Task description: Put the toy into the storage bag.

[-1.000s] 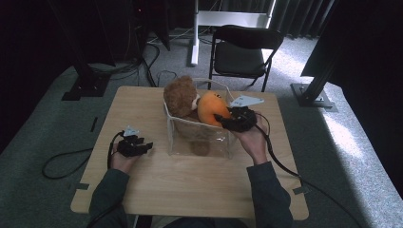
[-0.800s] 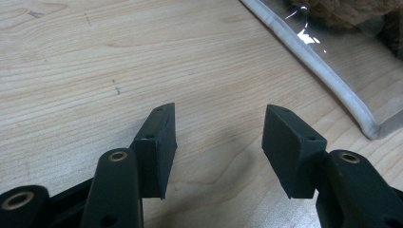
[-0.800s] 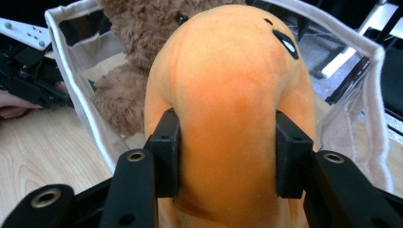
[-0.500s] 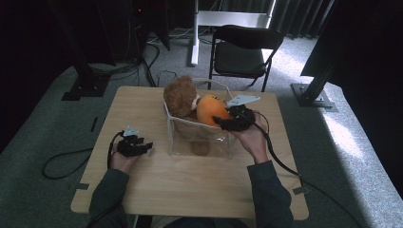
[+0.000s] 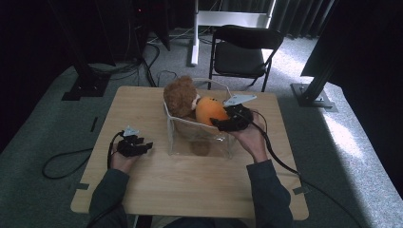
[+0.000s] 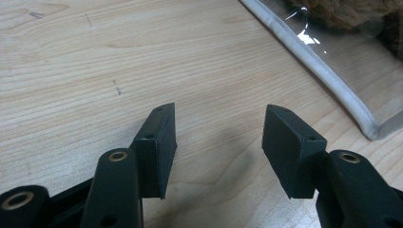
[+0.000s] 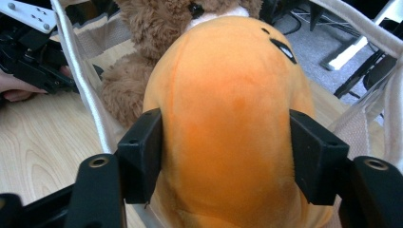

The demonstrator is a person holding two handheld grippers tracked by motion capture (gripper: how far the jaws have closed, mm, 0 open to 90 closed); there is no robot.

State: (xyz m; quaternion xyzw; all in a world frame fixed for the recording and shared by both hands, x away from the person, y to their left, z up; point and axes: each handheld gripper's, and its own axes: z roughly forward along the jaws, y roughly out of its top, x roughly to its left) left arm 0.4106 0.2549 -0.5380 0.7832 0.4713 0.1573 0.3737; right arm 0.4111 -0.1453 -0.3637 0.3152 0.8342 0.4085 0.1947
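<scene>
**Orange plush gripped over the clear bag, second gripper waiting**

The landmark here is the clear bag (image 5: 199,137), a see-through plastic tote with a white rim that stands near the middle of the wooden table (image 5: 190,190).

The right gripper (image 7: 225,152) has its two black jaws pressed on both sides of the orange plush toy (image 7: 228,114), so it holds the toy firmly. In the high view the toy (image 5: 210,110) is at the top opening of the bag, on the bag's right side, partly above the rim. I judge that the grip is at the widest part of the soft body because the toy would slip out from a narrower hold.

Just beside the orange toy, at the far left corner of the bag, sits a brown teddy bear (image 5: 179,97); it leans on the rim, and its lower part is inside. The two toys touch each other.

The left gripper (image 6: 218,142) rests on the table to the left of the bag, near but not touching it. Its jaws stand wide apart and hold nothing. It probably waits there to steady the bag if needed.

Counted: one bag, two plush toys, two grippers, one table. Behind the table, beyond the bag, stands one black folding chair (image 5: 242,52).
</scene>
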